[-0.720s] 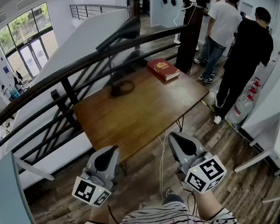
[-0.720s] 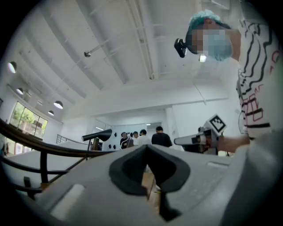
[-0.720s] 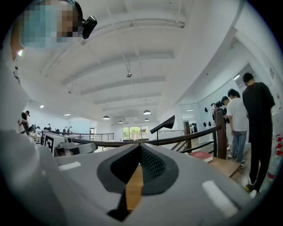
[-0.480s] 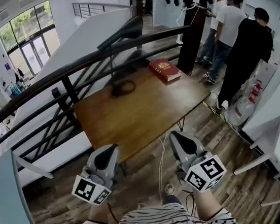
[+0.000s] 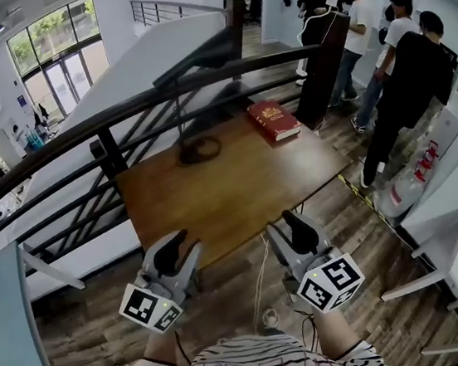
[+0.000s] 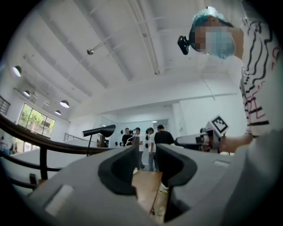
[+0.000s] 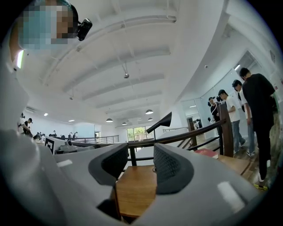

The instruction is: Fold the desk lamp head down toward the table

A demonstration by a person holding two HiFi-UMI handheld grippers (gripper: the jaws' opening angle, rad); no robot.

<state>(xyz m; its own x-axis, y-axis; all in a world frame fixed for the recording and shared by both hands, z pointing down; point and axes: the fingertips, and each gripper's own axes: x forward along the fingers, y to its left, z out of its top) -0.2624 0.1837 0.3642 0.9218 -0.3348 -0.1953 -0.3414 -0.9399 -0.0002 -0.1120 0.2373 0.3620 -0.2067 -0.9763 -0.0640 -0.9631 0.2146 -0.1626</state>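
Brown wood makes up the bench [image 5: 222, 191] in the middle of the head view. A black desk lamp [image 5: 198, 55] stands at its far edge, upper centre, with its head raised on a thin stem beside the dark railing [image 5: 120, 117]. A red book [image 5: 273, 119] lies at the far right corner. At lower centre, off the near edge, the left tongs [image 5: 184, 244] and right tongs [image 5: 284, 223] are parted with nothing between them.

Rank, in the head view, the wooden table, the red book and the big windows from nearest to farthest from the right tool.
1. wooden table, just ahead of the right tool.
2. red book, at the table's far right.
3. big windows, far upper left.
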